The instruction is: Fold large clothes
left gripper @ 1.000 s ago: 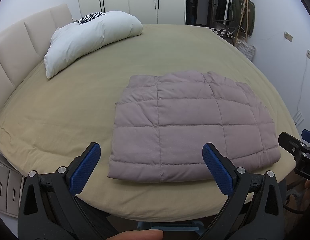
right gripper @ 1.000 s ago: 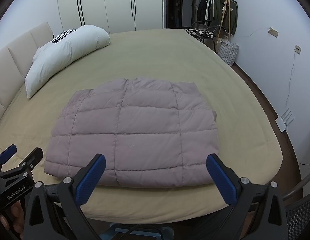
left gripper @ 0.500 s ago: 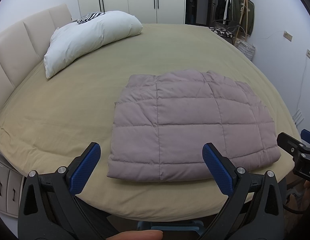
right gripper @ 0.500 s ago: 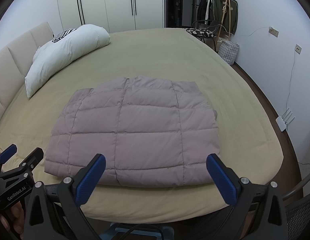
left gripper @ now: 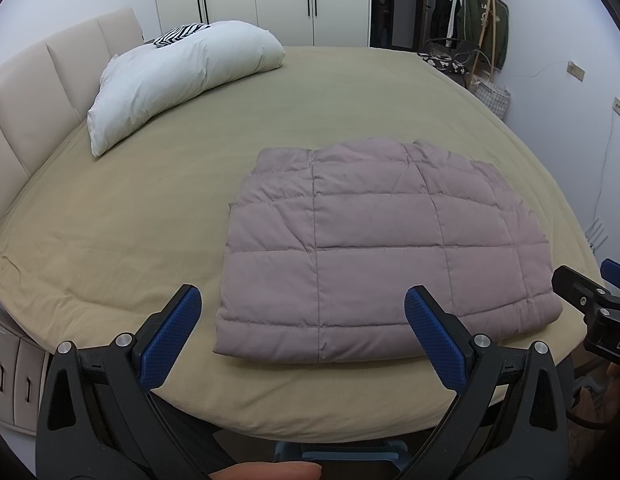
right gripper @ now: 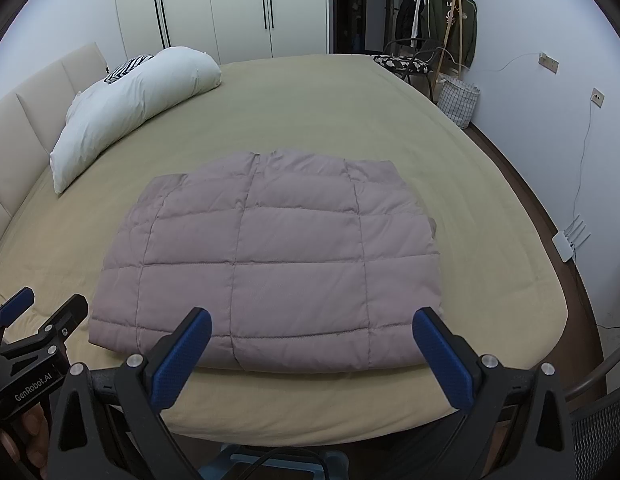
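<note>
jacket (right gripper: 270,264): matt quilted cloth (puffy) | bedsheet (right gripper: 330,120): smooth cloth | headboard (left gripper: 38,108): leather-like

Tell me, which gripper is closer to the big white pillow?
Left. The left gripper hangs off the puffy jacket's near-left corner, on the side of the white pillow. The right gripper faces the jacket's middle, farther from it.

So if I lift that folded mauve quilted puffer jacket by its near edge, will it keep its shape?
Probably not. The mauve quilted puffer jacket looks soft and puffy, so it would likely sag and unfold. Probably light for its bulk. Its smooth shell may slide on the khaki bedsheet.
</note>
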`<state>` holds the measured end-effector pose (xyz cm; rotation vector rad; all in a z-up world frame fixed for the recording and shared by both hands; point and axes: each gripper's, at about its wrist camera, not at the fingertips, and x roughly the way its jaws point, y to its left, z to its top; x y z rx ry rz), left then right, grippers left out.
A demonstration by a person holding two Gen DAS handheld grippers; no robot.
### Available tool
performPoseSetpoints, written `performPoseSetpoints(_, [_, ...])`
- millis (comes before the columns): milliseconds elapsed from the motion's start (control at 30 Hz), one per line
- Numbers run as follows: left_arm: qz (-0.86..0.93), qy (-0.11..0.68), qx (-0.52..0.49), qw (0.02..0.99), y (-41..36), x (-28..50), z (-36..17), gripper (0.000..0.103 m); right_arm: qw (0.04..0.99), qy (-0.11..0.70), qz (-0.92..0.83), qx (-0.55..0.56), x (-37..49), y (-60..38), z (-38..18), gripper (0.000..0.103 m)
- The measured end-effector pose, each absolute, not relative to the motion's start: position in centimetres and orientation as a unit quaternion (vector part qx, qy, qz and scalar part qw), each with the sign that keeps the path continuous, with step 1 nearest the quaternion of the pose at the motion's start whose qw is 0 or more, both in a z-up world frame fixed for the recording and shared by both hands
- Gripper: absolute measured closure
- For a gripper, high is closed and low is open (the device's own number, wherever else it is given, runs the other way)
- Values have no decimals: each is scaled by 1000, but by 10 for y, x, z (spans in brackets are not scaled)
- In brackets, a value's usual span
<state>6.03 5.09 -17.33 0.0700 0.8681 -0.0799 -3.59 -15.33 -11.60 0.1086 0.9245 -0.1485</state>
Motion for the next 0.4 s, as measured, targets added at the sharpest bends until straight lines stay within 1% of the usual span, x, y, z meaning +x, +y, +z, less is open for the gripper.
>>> performPoseSetpoints(400, [-44, 419, 34, 906, 56, 66, -175, 0, 889, 449, -69, 51, -35, -155, -118, 0])
